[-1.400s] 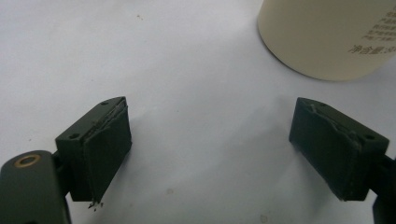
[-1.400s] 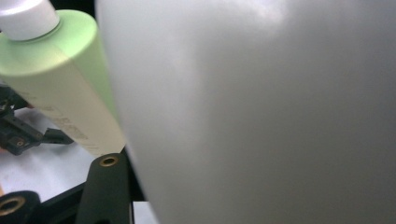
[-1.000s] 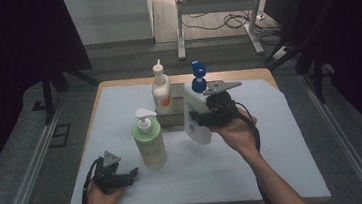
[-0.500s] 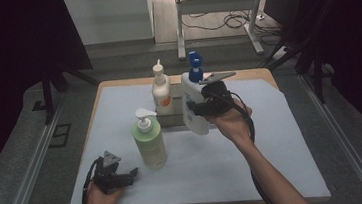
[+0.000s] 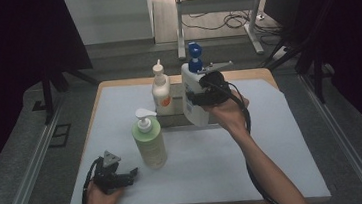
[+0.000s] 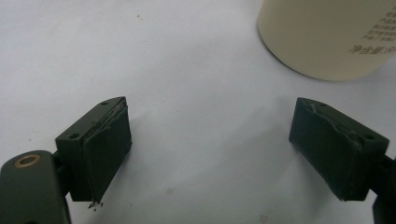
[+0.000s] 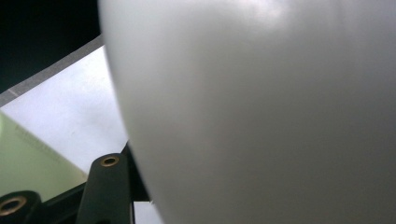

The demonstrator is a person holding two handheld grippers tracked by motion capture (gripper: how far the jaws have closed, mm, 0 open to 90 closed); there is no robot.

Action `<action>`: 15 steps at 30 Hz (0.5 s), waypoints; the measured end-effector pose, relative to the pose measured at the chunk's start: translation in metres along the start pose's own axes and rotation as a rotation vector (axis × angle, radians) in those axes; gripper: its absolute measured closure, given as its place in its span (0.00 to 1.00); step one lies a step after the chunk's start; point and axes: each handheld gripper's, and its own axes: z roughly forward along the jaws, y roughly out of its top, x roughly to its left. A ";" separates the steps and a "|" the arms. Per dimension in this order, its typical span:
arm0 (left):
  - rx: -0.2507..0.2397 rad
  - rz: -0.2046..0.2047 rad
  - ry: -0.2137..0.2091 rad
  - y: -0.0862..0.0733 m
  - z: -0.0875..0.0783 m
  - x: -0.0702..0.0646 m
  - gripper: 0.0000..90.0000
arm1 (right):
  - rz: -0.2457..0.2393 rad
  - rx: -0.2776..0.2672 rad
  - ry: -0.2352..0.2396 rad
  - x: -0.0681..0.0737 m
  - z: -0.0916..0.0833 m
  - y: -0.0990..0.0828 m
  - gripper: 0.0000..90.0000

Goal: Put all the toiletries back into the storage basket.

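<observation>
White bottle (image 5: 192, 98) with blue cap clamped in right gripper (image 5: 203, 98), far side of table (image 5: 283, 137). Small bottle (image 5: 161, 91) just beside it. Green bottle (image 5: 149, 141) near left gripper (image 5: 126, 176), jaws apart.

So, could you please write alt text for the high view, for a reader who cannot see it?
A person's right gripper grips a white bottle with a blue cap at the back of a white-covered table, beside a small white pump bottle. The left gripper rests open near a green pump bottle.
</observation>
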 end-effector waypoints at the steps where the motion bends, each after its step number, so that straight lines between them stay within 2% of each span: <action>1: 0.000 0.000 0.000 0.000 0.000 0.000 0.14 | 0.002 -0.001 -0.003 -0.001 0.001 0.001 0.46; 15: 0.002 0.004 0.001 0.000 0.000 0.000 0.14 | 0.019 -0.008 -0.023 -0.004 0.022 0.014 0.46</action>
